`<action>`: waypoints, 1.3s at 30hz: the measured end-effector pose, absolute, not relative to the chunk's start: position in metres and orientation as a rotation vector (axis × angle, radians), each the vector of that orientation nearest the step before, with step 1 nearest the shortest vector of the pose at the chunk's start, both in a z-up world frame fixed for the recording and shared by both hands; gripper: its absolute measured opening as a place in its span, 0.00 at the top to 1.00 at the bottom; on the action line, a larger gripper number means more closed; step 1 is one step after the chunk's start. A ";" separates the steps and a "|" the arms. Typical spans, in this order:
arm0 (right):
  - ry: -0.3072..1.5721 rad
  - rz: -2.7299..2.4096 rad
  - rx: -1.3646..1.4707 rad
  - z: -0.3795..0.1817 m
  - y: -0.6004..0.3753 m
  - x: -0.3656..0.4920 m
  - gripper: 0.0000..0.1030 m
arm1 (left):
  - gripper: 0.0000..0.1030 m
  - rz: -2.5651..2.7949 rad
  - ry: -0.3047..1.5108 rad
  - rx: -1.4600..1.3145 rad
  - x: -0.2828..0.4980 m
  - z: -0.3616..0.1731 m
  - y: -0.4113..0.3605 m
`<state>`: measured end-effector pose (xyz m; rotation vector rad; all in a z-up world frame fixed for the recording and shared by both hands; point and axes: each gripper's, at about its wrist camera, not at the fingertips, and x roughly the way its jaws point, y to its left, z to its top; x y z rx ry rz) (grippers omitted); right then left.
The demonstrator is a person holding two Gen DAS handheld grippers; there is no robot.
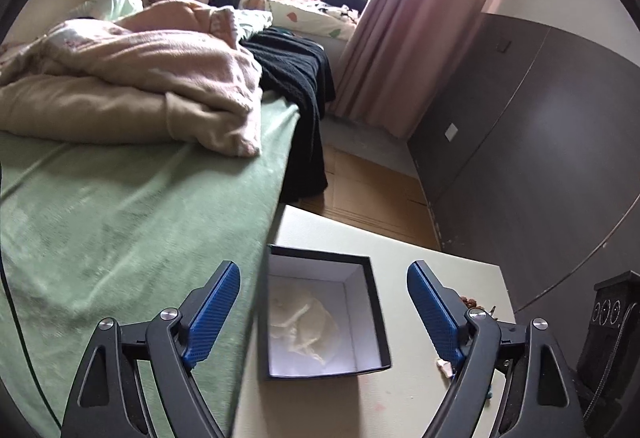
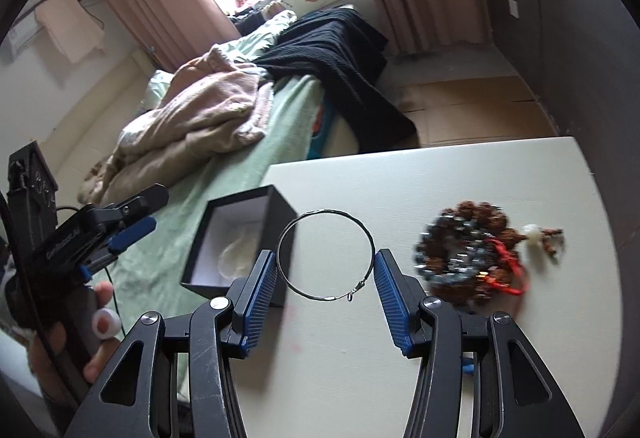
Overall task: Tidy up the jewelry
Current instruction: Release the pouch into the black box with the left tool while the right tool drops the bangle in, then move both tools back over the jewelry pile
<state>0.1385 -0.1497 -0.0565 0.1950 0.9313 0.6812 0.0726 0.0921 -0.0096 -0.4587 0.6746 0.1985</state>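
Observation:
An open black box [image 1: 320,318] with a white lining and a whitish pouch [image 1: 304,330] inside sits on the pale table [image 1: 400,398]; it also shows in the right wrist view [image 2: 240,242]. My left gripper [image 1: 324,270] is open above the box. A thin metal wire bangle [image 2: 326,256] lies on the table between the fingers of my right gripper [image 2: 326,258], whose jaws stand wide at the ring's two sides. A pile of brown and grey bead bracelets with red cord [image 2: 476,250] lies to its right.
A bed with a green sheet [image 1: 120,218], pink and beige blankets [image 1: 140,78] and a black garment [image 1: 300,86] borders the table on the left. A dark wardrobe [image 1: 540,138] stands on the right. The person's hand [image 2: 72,342] holds the left gripper [image 2: 100,234].

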 end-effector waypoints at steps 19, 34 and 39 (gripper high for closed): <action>1.027 0.842 0.381 -0.078 -0.071 0.137 0.28 | 0.17 0.327 0.670 -0.683 0.040 -0.018 0.155; 1.019 0.570 0.358 -0.055 -0.173 0.121 0.17 | 0.17 0.166 0.701 -0.496 0.061 -0.010 0.086; 1.035 0.506 0.380 -0.058 -0.200 0.126 0.16 | 0.17 0.108 0.724 -0.436 0.068 -0.014 0.055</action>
